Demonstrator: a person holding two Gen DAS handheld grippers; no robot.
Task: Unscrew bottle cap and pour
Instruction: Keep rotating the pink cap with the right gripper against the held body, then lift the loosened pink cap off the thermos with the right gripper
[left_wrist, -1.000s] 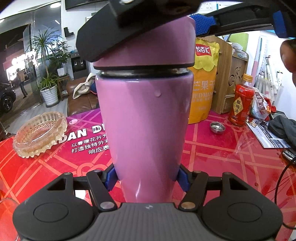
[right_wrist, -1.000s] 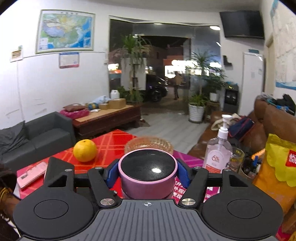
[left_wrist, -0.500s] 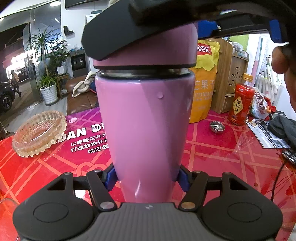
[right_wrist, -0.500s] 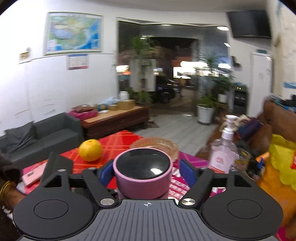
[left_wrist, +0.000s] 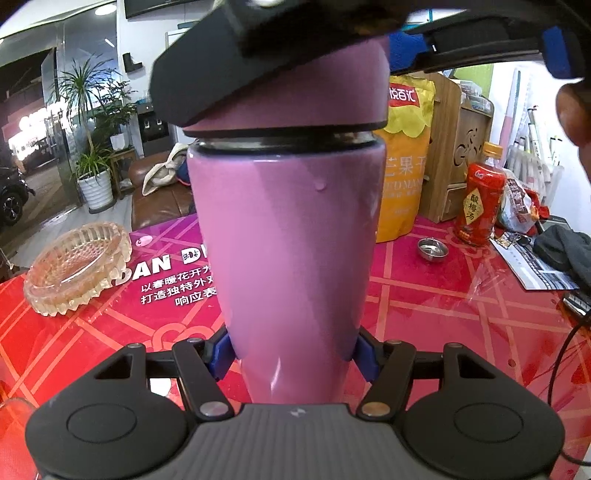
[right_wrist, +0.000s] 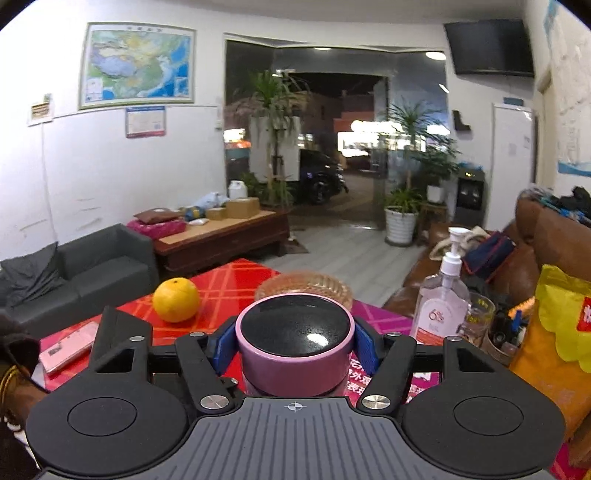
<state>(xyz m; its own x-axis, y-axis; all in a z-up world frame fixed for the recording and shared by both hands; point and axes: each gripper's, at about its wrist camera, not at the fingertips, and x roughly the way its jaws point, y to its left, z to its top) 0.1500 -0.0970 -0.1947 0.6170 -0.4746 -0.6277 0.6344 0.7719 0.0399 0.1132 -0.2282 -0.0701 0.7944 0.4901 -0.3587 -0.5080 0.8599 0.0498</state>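
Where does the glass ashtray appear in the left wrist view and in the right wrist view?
Left wrist view: the glass ashtray lies at the left edge, on the red table, left of the bottle.
Right wrist view: it shows at center, just behind the cap.
Shared landmark: the yellow bag.

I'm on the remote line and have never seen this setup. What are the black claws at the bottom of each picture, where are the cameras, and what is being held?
No robot here: a person holds two hand-held grippers, each with a camera looking along its fingers. The left wrist view shows the left gripper clamped low on the pink bottle. The right wrist view looks from above: the right gripper is closed on the bottle's cap. On the red table lie a glass ashtray, a small metal dish, a red drink bottle and an orange.
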